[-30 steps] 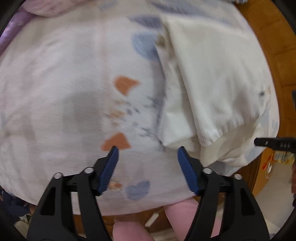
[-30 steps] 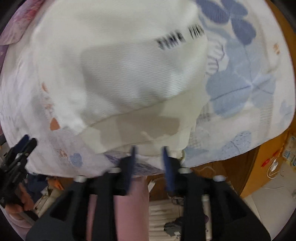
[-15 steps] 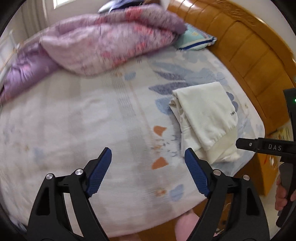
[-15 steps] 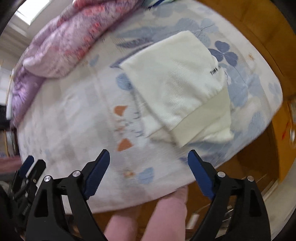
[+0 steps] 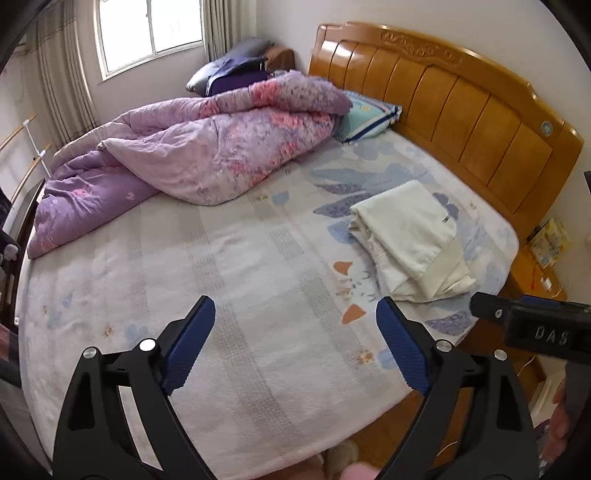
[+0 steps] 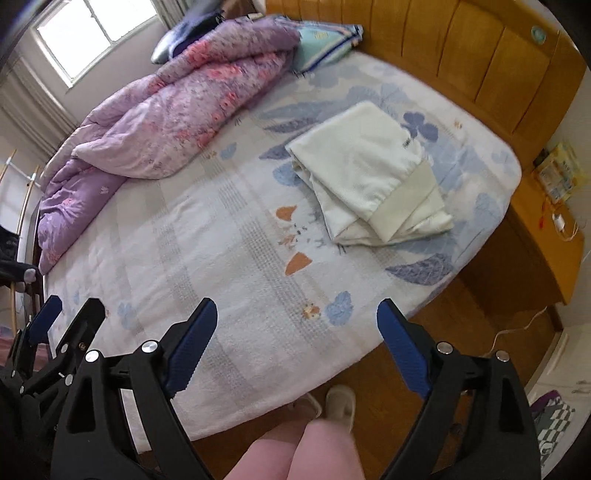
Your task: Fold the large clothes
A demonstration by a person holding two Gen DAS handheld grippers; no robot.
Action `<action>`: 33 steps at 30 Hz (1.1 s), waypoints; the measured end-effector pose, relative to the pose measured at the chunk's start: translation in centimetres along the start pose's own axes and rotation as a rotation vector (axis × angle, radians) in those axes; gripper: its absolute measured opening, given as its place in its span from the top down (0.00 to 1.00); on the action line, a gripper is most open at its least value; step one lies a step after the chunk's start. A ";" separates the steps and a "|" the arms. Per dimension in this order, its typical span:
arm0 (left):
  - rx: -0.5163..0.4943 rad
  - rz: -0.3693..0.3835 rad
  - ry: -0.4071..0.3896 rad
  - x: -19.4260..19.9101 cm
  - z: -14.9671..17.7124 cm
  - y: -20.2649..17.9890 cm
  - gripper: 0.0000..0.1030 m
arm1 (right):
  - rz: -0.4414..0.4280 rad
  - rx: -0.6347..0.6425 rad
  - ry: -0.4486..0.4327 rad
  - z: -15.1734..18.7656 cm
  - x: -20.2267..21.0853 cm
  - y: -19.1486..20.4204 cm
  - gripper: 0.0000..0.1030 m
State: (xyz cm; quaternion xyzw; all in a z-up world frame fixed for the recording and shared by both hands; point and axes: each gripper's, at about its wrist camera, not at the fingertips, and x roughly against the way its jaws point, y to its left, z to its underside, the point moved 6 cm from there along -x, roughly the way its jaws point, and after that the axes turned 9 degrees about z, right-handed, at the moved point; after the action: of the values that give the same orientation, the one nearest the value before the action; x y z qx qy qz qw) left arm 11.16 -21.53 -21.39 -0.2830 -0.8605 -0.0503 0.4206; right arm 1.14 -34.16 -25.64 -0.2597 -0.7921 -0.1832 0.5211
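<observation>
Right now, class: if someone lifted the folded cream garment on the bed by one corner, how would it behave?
The cream garment would likely sag and unfold, since its layers lie loose and uneven. It looks soft, probably light. Pushed across the bedsheet, it would probably bunch rather than slide.

- This is a bedroom in a home.
- A big bed (image 5: 258, 280) with a flowery sheet fills the space ahead of the fingers.
- A wooden headboard (image 5: 443, 107) stands at the far right end.
- A puffy purple quilt (image 5: 192, 155) lies bunched up far beyond the fingers.
- A pillow (image 5: 365, 114) sits by the headboard.
- A window (image 5: 147, 33) with curtains (image 5: 62, 77) lets light in.
</observation>
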 end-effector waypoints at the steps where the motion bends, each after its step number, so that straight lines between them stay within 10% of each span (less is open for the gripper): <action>1: 0.011 0.012 -0.006 0.6 0.1 -0.2 0.13 | 0.001 0.004 -0.024 0.3 0.8 0.0 0.17; 11: 0.071 0.001 -0.090 5.5 1.4 -2.4 0.13 | -0.002 0.012 -0.191 3.0 5.9 -1.8 0.15; 33: -0.005 0.091 -0.111 7.6 0.9 -3.4 0.13 | 0.062 -0.035 -0.270 3.0 8.4 -1.4 0.13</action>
State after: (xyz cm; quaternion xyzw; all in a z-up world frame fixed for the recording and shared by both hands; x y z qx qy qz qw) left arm 5.00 -20.72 -15.78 -0.3254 -0.8685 -0.0176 0.3735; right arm -4.61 -31.72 -19.09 -0.3155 -0.8432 -0.1443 0.4107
